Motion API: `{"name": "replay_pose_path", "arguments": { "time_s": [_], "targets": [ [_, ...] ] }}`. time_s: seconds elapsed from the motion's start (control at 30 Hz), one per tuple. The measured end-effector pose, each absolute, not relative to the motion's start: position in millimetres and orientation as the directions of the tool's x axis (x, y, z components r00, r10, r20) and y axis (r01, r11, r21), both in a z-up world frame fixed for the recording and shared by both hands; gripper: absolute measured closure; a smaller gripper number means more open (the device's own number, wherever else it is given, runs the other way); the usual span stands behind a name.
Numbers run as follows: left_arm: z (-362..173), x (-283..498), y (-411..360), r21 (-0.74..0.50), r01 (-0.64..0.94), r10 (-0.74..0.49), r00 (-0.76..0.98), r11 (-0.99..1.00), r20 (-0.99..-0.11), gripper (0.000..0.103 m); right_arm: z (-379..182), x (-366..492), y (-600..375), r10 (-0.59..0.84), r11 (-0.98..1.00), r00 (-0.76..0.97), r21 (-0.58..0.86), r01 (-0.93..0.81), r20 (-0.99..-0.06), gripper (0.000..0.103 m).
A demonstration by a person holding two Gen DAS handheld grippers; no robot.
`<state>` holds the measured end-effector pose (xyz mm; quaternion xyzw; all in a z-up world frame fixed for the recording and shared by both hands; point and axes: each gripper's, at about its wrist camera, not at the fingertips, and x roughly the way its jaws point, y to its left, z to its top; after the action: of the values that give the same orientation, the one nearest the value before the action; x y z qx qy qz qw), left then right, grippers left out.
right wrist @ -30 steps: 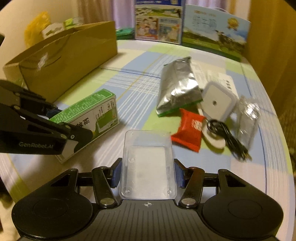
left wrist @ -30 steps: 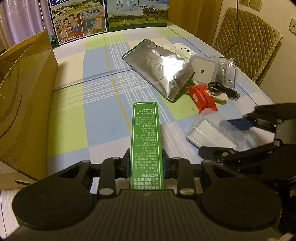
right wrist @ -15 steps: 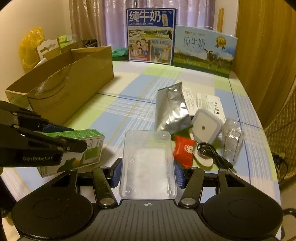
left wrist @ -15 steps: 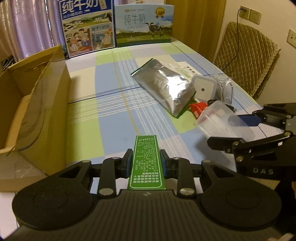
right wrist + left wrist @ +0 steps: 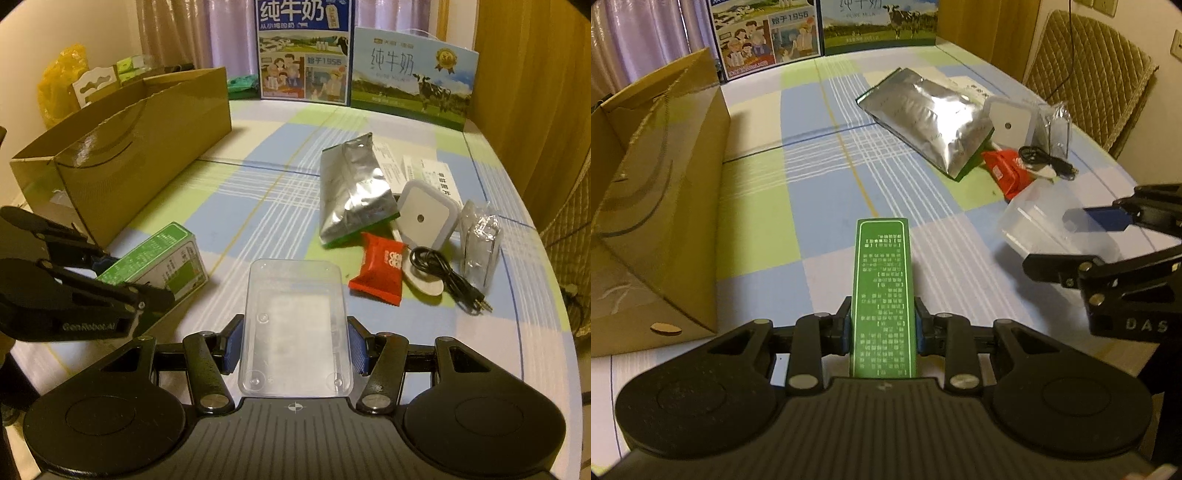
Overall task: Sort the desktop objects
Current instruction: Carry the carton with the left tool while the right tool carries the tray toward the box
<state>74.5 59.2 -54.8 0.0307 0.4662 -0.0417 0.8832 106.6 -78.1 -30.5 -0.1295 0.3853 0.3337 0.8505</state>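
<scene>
Left gripper [image 5: 882,325] clamps green carton [image 5: 881,295], right gripper [image 5: 294,349] clamps clear tray [image 5: 295,325]; both, raised half-second ago, now lower; cardboard box [image 5: 661,206] left of jaws, likely destination.

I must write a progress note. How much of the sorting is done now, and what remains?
Done: nothing certain; the cardboard box interior is mostly hidden. In hand: the left tool grips the green carton; the right tool grips the clear plastic tray. Left on the table: foil pouch, red packet, white square device, black cable, clear wrapper.
</scene>
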Motion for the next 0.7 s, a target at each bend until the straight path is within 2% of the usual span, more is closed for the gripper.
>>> {"name": "replay_pose_path", "arguments": {
  "time_s": [0.23,0.7],
  "targets": [
    [-53.7,74.7,57.2,0.022,0.109,-0.044,0.564,0.994,-0.824,0.078,-30.5,108.6,-79.6,0.471,0.748,0.481,0.045,-0.662,-0.740,0.050],
    [27.8,65.6,87.6,-0.002,0.070,-0.050,0.694,0.998,-0.719,0.078,16.5,98.6,-45.2,0.532,0.711,0.515,0.024,-0.703,-0.672,0.050]
  ]
}}
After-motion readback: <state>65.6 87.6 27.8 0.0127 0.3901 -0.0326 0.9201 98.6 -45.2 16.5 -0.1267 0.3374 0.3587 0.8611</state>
